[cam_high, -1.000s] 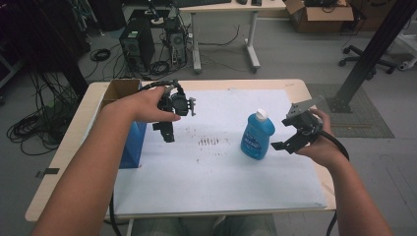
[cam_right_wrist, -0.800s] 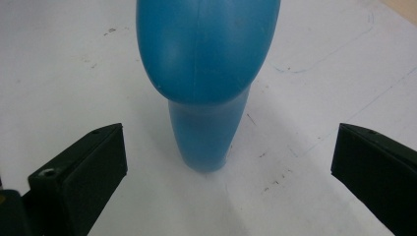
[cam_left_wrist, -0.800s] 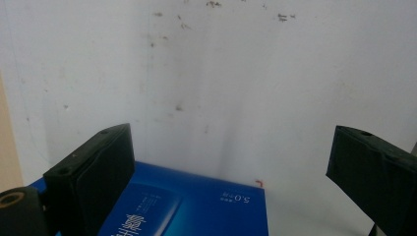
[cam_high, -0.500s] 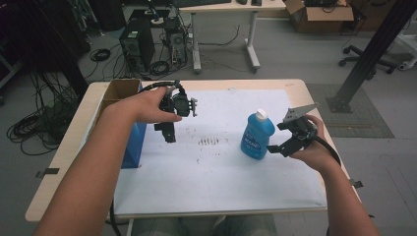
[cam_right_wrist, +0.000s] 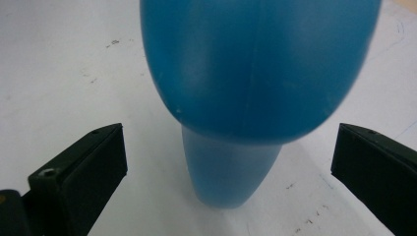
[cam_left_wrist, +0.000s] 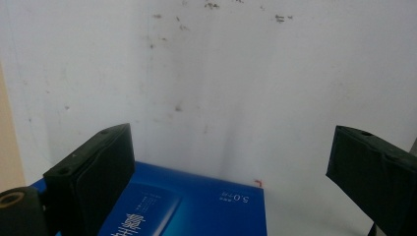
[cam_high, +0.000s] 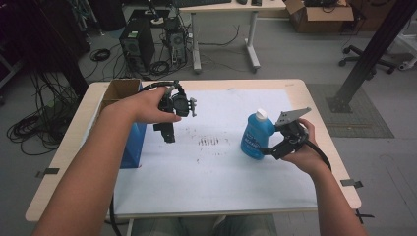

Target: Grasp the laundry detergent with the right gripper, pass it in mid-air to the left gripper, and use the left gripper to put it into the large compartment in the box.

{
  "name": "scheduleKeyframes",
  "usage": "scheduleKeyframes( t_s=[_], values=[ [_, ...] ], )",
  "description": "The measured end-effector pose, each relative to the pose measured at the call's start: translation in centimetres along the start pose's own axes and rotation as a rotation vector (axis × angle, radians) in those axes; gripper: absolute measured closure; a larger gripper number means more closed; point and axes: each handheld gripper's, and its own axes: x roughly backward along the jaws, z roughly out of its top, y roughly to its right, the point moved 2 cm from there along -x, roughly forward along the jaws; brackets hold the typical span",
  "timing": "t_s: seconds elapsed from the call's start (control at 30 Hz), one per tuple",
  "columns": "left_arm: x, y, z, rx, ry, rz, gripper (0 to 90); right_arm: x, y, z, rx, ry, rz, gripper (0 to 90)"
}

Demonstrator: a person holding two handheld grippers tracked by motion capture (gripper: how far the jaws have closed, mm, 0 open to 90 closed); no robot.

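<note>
A blue bottle [cam_high: 254, 136] with a white cap stands upright on the white sheet at the right. My right gripper [cam_high: 273, 149] is open just to its right, jaws pointing at its lower body. In the right gripper view the bottle [cam_right_wrist: 255, 73] looms close ahead of the gripper [cam_right_wrist: 228, 135], and neither pad touches it. My left gripper [cam_high: 168, 135] hangs open, jaws pointing down, beside a blue box [cam_high: 133, 142] at the sheet's left edge. In the left gripper view the box [cam_left_wrist: 196, 211] lies below the wide-open gripper [cam_left_wrist: 231, 147].
An open cardboard box [cam_high: 120, 91] sits at the table's back left corner. The white sheet [cam_high: 211, 172] covers most of the table and has dark smudges [cam_high: 209, 141] near its middle. Desks, computer towers and cables stand on the floor beyond.
My right gripper has moved left and a little nearer, closing in on the blue bottle. The left gripper has held its place.
</note>
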Motion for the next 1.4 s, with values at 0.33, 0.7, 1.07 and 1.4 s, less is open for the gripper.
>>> scheduleKeyframes(
  t_s=[0.33,0.7,1.07,1.4],
  values=[
    [0.1,0.2,0.1,-0.008,0.0,0.001,4.4,-0.9,-0.2,-1.0,-0.022,0.075,-0.036,0.1],
    [0.1,0.1,-0.2,-0.003,0.005,0.003,4.4,-1.5,-0.4,-1.9,-0.047,0.142,-0.053,0.1],
    [0.0,0.2,-0.1,-0.008,-0.001,0.004,4.4,-2.3,-0.7,-2.6,-0.072,0.206,-0.059,0.2],
    [0.1,0.1,-0.2,-0.006,0.004,0.007,4.4,-2.8,-0.9,-3.0,-0.092,0.287,-0.064,0.8]
  ],
)
